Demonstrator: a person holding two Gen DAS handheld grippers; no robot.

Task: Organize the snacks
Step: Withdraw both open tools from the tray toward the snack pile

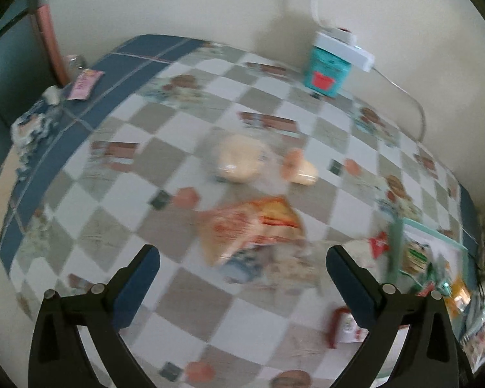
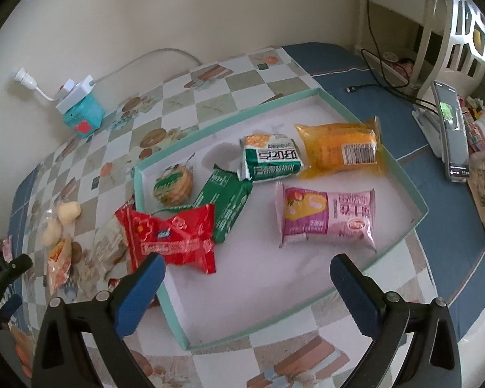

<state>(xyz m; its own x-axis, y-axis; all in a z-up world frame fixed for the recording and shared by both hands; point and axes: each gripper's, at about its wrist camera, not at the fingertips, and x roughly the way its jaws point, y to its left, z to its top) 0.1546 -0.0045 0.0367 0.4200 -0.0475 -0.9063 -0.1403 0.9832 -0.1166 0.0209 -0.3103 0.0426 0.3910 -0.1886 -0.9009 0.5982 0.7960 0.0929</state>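
In the right wrist view a shallow teal-rimmed tray (image 2: 414, 194) holds several snack packs: a pink one (image 2: 326, 216), an orange one (image 2: 339, 148), a green-and-white one (image 2: 271, 158), a dark green one (image 2: 226, 203) and a round biscuit pack (image 2: 173, 186). A red pack (image 2: 171, 236) lies across the tray's left rim. My right gripper (image 2: 247, 278) is open and empty above the tray's near part. In the blurred left wrist view my left gripper (image 1: 242, 268) is open and empty above an orange snack bag (image 1: 252, 226), with two pale buns (image 1: 239, 161) beyond it.
A teal box (image 1: 325, 72) with a white power strip on top stands by the wall. The tray (image 1: 436, 236) shows at the right of the left wrist view. A phone on a stand (image 2: 452, 135) and cables lie at the right. A small red packet (image 1: 342, 326) lies near the left gripper.
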